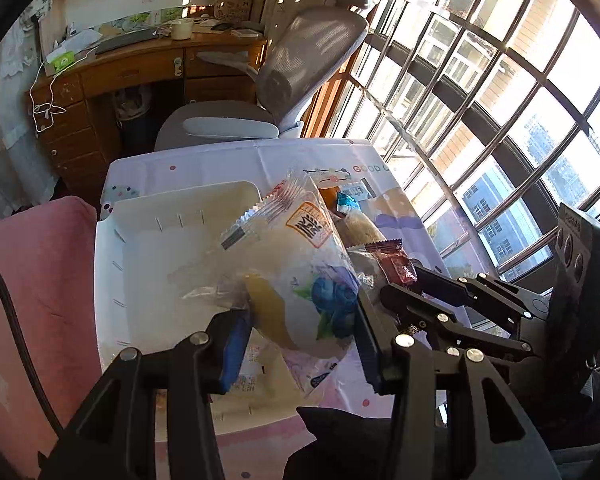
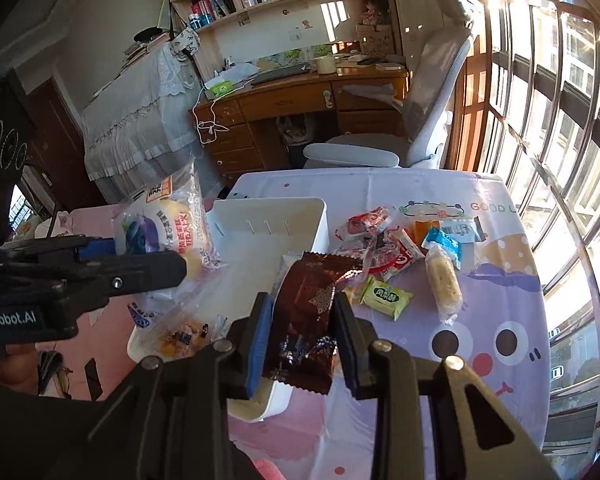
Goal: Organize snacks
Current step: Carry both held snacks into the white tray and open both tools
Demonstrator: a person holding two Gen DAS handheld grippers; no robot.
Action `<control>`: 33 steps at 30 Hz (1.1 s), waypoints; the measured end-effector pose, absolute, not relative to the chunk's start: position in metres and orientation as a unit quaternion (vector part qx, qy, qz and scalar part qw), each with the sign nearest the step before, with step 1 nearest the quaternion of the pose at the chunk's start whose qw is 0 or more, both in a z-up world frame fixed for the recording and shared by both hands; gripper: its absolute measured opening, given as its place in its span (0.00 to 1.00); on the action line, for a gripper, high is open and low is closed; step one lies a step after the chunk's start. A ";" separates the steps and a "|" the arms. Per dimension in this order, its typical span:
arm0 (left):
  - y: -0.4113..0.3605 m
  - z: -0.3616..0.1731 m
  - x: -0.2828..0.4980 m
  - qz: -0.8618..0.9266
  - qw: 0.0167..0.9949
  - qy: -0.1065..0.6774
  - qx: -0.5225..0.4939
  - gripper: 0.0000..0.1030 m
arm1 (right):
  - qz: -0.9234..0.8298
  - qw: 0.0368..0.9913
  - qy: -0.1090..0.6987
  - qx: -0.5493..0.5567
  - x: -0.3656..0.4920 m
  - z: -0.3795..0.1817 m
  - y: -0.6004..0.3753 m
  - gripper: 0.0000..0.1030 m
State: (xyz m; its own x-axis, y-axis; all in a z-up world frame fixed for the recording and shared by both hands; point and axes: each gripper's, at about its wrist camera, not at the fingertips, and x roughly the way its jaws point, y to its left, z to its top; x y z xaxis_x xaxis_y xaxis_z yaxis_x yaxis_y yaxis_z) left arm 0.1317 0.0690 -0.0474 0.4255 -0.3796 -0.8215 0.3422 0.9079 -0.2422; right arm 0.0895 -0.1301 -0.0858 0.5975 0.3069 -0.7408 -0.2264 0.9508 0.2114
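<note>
My left gripper (image 1: 300,336) is shut on a large clear bread bag with a blueberry print (image 1: 300,272) and holds it above the white plastic bin (image 1: 140,248). The same bag shows in the right wrist view (image 2: 164,224), with the left gripper (image 2: 112,256) at the left. My right gripper (image 2: 300,340) is shut on a dark brown snack packet (image 2: 304,320) at the bin's right rim (image 2: 320,220). One bagged snack (image 2: 180,332) lies inside the bin. Several loose snacks lie on the tablecloth right of the bin: a red-and-white packet (image 2: 364,222), a green packet (image 2: 386,296), a pale rice bar (image 2: 444,284), a blue packet (image 2: 444,244).
The small table has a pastel cartoon tablecloth (image 2: 500,340). A grey office chair (image 2: 380,152) stands at its far edge, with a wooden desk (image 2: 300,104) behind. Large barred windows (image 2: 560,120) run along the right. A pink cushion (image 1: 32,280) lies left of the bin.
</note>
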 end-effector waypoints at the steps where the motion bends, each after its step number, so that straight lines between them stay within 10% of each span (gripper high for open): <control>1: 0.076 -0.051 0.133 -0.218 0.843 0.492 -0.017 0.45 | 0.147 0.893 0.421 0.052 0.090 -0.087 -0.124 0.31; 18: 0.183 -0.092 0.161 -0.240 0.824 0.513 0.000 0.46 | 0.138 0.895 0.412 0.100 0.097 -0.103 -0.032 0.31; 33: 0.177 -0.092 0.152 -0.240 0.822 0.517 0.001 0.74 | 0.098 0.887 0.436 0.118 0.085 -0.110 -0.035 0.46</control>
State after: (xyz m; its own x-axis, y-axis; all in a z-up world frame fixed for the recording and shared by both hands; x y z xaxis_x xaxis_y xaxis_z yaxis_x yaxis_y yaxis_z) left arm 0.1515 0.1773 -0.0921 0.3511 -0.3922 -0.8503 0.3952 0.8853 -0.2452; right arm 0.0852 -0.0354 -0.1099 0.6008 0.2761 -0.7502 -0.0701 0.9531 0.2945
